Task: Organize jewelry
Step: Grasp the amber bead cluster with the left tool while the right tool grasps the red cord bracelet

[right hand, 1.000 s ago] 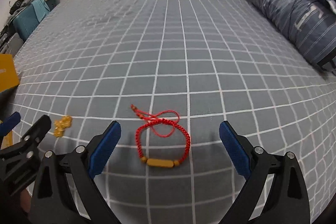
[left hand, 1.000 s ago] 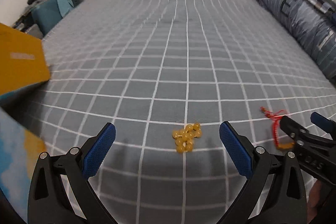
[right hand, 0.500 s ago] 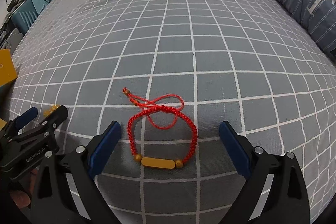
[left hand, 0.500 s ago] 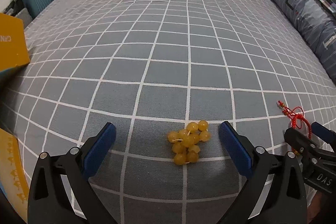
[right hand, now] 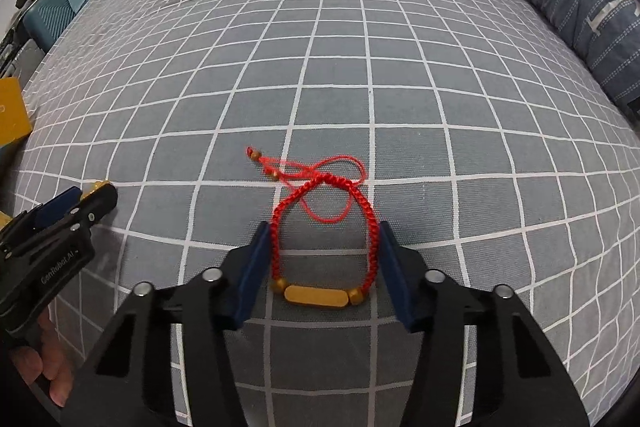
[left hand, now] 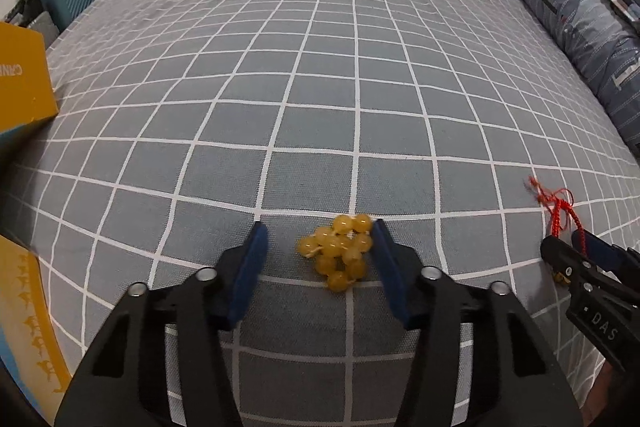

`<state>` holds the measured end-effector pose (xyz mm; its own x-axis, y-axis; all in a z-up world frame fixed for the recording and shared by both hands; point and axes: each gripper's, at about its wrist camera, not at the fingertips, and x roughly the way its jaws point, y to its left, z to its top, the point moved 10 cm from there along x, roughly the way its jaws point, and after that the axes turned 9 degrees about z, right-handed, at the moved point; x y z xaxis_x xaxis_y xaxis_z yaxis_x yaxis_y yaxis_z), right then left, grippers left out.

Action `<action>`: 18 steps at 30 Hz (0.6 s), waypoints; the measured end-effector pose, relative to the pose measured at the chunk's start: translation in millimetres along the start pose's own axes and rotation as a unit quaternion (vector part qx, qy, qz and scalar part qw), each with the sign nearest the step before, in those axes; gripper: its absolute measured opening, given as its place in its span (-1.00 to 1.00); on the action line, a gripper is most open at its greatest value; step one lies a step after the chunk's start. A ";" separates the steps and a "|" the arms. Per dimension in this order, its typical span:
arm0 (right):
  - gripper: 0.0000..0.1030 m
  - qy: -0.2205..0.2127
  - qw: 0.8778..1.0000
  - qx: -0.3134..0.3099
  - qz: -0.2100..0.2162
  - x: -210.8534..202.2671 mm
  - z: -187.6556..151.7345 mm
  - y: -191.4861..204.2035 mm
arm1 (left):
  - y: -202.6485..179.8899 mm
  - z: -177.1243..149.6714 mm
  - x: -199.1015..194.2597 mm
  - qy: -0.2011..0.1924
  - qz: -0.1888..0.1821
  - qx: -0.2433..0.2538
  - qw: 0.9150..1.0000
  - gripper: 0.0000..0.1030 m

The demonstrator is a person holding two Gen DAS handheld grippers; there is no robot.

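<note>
Grey checked bedsheet [left hand: 320,87] fills both views; striped blue duvet roll [left hand: 580,27] along the right edge, yellow box [left hand: 20,83] at far left.

Right gripper [right hand: 320,255]: fingers part-open, straddling the red braided bracelet [right hand: 372,227]. Blue pads [right hand: 256,267] sit just outside the two braided sides, apparently touching or nearly so; nothing gripped yet. Bracelet's loop runs lengthwise away from the gripper, gold bar [right hand: 316,295] nearest and lying crosswise between the fingers, loose knotted tails at the far end.

Left gripper [left hand: 318,251]: also part-open, around the yellow bead bracelet [left hand: 340,251], bunched in a small heap. Heap sits off-centre, against the right pad, well clear of the left one. No hold yet.

Judgement: each piece lies dead ahead between its own fingers, so each hand takes its own. Closing should do it; the right closes across the loop's short width, which may simply fold the cord. Left's heap may roll or shift sideways as the pads meet.
</note>
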<state>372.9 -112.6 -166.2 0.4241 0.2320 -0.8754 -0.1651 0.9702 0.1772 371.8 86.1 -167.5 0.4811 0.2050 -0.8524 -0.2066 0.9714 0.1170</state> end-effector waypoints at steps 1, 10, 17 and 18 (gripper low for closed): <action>-0.16 0.000 1.000 0.000 0.001 0.0 -0.3 -0.6 | 0.0 -0.3 -0.8 0.000 0.000 0.001 1.000 -0.12; -0.40 -0.006 1.000 0.004 0.007 -1.7 1.5 -0.5 | 1.9 2.0 -8.0 -0.006 -0.013 -0.003 1.000 -0.48; -0.45 -0.013 1.000 0.005 0.006 -5.0 2.6 1.1 | 2.3 5.0 -14.0 -0.013 -0.013 -0.002 1.000 -0.81; -0.45 -0.014 1.000 0.005 0.006 -5.4 2.4 1.1 | 2.3 5.7 -12.9 -0.012 -0.012 -0.001 1.000 -0.81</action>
<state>372.5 -112.6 -160.2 0.4468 0.2453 -0.8603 -0.1614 0.9680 0.1921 370.0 86.4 -153.3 0.5070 0.1839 -0.8421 -0.1967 0.9759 0.0947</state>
